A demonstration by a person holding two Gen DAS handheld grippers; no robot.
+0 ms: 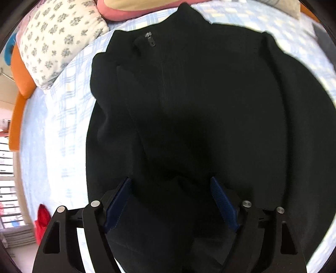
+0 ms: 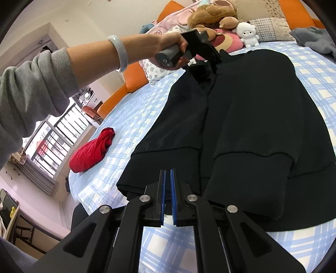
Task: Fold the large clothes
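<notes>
A large black zip jacket (image 1: 189, 105) lies flat on the blue checked bed sheet (image 1: 63, 105), collar toward the pillows. In the right wrist view the jacket (image 2: 252, 105) has both sleeves folded in over the body. My left gripper (image 1: 170, 189) hovers open just above the jacket's middle, blue pads wide apart. It also shows in the right wrist view (image 2: 208, 63), held over the jacket's upper left part. My right gripper (image 2: 168, 174) is shut on the jacket's bottom hem at its left corner.
A red garment (image 2: 92, 151) lies crumpled on the sheet to the left. A flowered pillow (image 1: 58, 42), plush toys (image 2: 212, 14) and a grey cloth (image 2: 315, 40) sit at the bed's head. An orange bed frame (image 2: 134, 82) and a window (image 2: 56, 134) lie at the left.
</notes>
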